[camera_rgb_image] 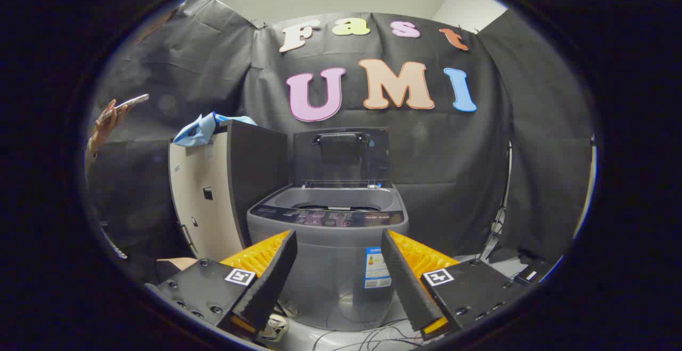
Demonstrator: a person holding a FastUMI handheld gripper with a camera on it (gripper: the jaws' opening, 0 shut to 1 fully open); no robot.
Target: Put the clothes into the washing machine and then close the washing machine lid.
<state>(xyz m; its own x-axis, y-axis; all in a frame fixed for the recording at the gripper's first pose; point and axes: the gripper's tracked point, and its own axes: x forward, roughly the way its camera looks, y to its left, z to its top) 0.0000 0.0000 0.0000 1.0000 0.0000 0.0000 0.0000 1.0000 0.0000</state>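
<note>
Washer (pixel 327 255) stands straight ahead of my fingers, beyond them, its lid (pixel 341 156) raised upright at the back so the drum mouth is free for loading. Beyond my left finger, just beside the washer, a cabinet (pixel 205 202) carries the clothes (pixel 205 128), a pale blue bundle heaped on its top edge where I can pinch it from above. My gripper (pixel 338 282) is spread wide and holds nothing. Further left, a hand (pixel 106 122) holds up a phone (pixel 128 103).
</note>
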